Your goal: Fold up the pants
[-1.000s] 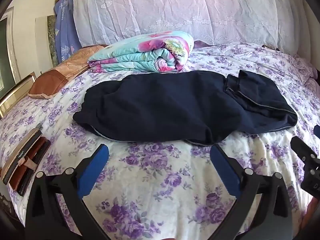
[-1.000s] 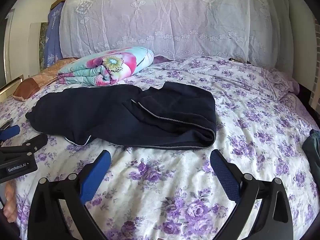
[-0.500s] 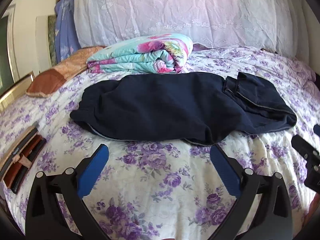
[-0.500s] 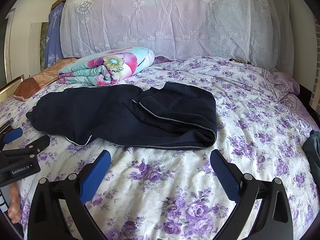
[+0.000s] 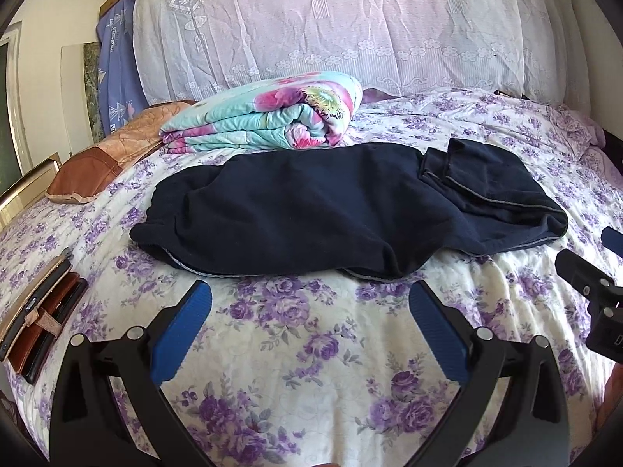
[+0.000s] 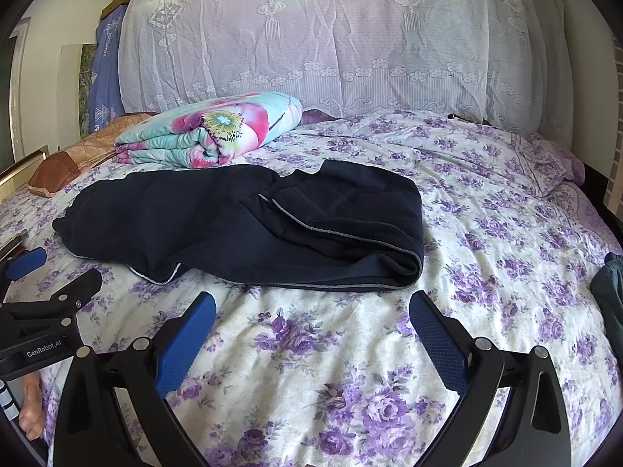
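Note:
Dark navy pants [image 5: 311,210] lie crumpled across the bed, with one end folded over on the right. They also show in the right wrist view [image 6: 253,225]. My left gripper [image 5: 310,303] is open and empty, just short of the pants' near edge. My right gripper [image 6: 311,313] is open and empty, close to the near edge of the folded-over end. The left gripper shows at the left edge of the right wrist view [image 6: 46,284]; the right gripper shows at the right edge of the left wrist view [image 5: 592,272].
A purple floral bedspread [image 5: 311,350] covers the bed. A folded floral quilt [image 5: 264,113] lies behind the pants. A brown pillow [image 5: 97,155] lies at the left. A wallet and phone [image 5: 35,319] lie at the left edge. A green garment [image 6: 611,295] lies at the right.
Both grippers have moved a little forward toward the pants. The pants have not moved. Both grippers stay open.

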A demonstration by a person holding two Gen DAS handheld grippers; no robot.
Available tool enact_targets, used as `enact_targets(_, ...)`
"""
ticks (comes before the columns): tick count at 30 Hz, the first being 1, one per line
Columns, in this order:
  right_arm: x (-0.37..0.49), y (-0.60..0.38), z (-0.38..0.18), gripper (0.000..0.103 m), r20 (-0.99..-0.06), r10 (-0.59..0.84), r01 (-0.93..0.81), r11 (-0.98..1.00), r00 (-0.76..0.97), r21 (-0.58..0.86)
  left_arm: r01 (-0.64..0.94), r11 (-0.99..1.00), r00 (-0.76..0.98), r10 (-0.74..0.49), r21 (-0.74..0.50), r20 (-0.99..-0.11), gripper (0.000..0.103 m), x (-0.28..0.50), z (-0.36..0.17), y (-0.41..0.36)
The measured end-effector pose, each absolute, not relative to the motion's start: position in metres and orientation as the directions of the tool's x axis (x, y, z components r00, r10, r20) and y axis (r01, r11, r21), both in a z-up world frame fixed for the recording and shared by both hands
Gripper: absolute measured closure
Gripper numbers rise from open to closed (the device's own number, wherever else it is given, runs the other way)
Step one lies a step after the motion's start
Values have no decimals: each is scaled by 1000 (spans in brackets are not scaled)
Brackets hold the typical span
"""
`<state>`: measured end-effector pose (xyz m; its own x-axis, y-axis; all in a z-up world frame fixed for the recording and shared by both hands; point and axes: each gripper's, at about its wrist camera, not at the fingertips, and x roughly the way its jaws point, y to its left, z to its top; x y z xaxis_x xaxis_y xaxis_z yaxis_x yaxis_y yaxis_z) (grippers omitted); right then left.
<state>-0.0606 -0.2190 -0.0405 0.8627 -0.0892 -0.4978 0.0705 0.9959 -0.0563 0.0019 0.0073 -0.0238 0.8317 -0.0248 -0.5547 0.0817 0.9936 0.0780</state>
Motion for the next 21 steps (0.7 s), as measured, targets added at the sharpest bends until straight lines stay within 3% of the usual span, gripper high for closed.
enact_targets(21,-60,-219,-43,3,-504,-83,68,997,859,-48,84,995,823,-39,54,-567,4,2,-25,10)
